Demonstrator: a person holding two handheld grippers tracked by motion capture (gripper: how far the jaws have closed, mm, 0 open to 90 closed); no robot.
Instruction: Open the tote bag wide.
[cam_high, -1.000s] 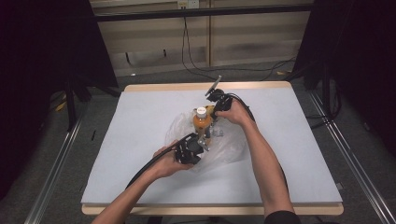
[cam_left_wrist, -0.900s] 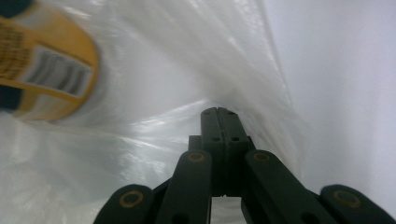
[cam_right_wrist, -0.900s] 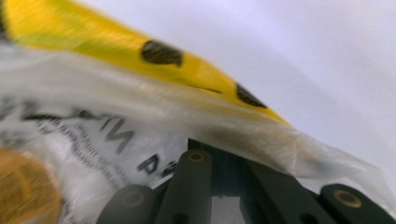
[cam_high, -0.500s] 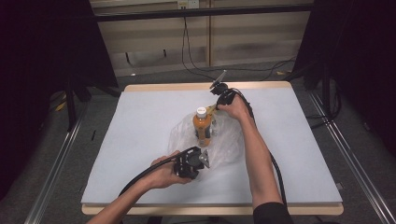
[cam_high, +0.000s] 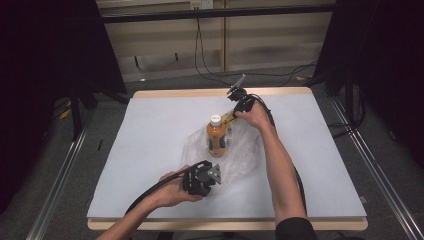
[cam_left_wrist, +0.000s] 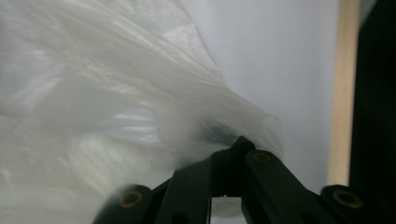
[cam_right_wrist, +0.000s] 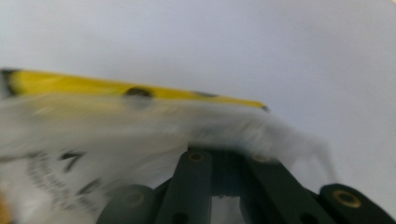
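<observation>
An orange drink bottle with a white cap stands upright inside a clear plastic bag at the middle of the table. My left gripper is at the bag's near edge and shut on the plastic. In the left gripper view the film bunches into the closed jaw tips. My right gripper is at the bag's far edge beside the bottle's cap. It is shut on the bag's rim, where a yellow strip runs above the closed tips.
A white mat covers the wooden table, with open surface left and right of the bag. Black cables trail from both grippers toward the near edge. Dark frame posts and floor rails flank the table.
My left gripper has pulled the bag's near edge toward the table's front, spreading the bag. The bottle now stands more exposed. The right gripper has barely moved.
</observation>
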